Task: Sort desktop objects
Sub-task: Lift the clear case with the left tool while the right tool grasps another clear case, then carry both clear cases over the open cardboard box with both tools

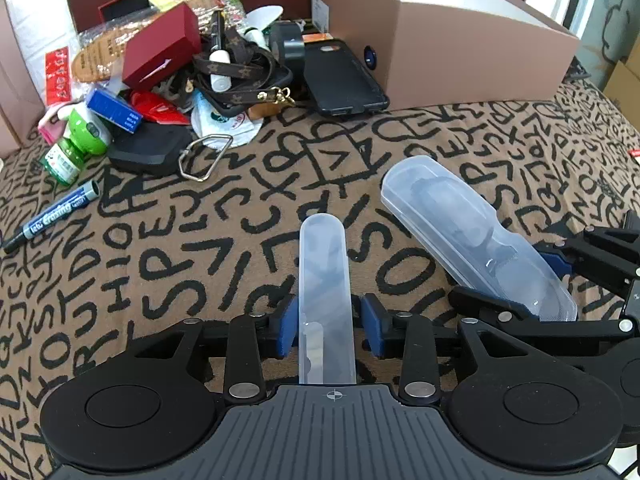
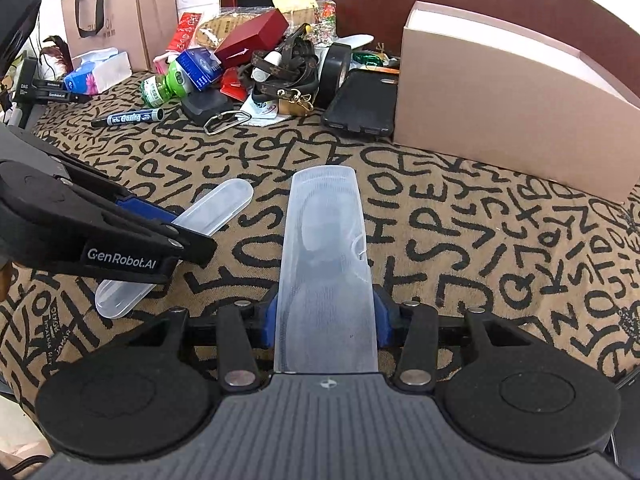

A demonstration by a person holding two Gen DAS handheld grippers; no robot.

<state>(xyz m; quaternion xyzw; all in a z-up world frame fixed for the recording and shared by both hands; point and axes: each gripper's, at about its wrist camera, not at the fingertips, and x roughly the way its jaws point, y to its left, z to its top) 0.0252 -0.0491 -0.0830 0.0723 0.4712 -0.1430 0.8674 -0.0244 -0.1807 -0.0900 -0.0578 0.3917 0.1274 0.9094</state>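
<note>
Though set on either side of the narrow clear case (image 1: 324, 264), not clamping it: left gripper (image 1: 326, 320) fingers parted, with a gap showing beside one blue pad. Closed firmly on the wide clear case (image 2: 326, 240) with the right gripper (image 2: 326, 312) fingers, both pads pressed against its long edges. Both cases out over the letter-printed surface (image 1: 200, 220), near each other but apart; cannot tell whether the narrow one rests on the cloth. Farther back: a cluttered pile, with a blue marker (image 1: 56, 212) lying at its near edge and a black phone case (image 1: 344, 80) just beside a tan box (image 1: 460, 48).
</note>
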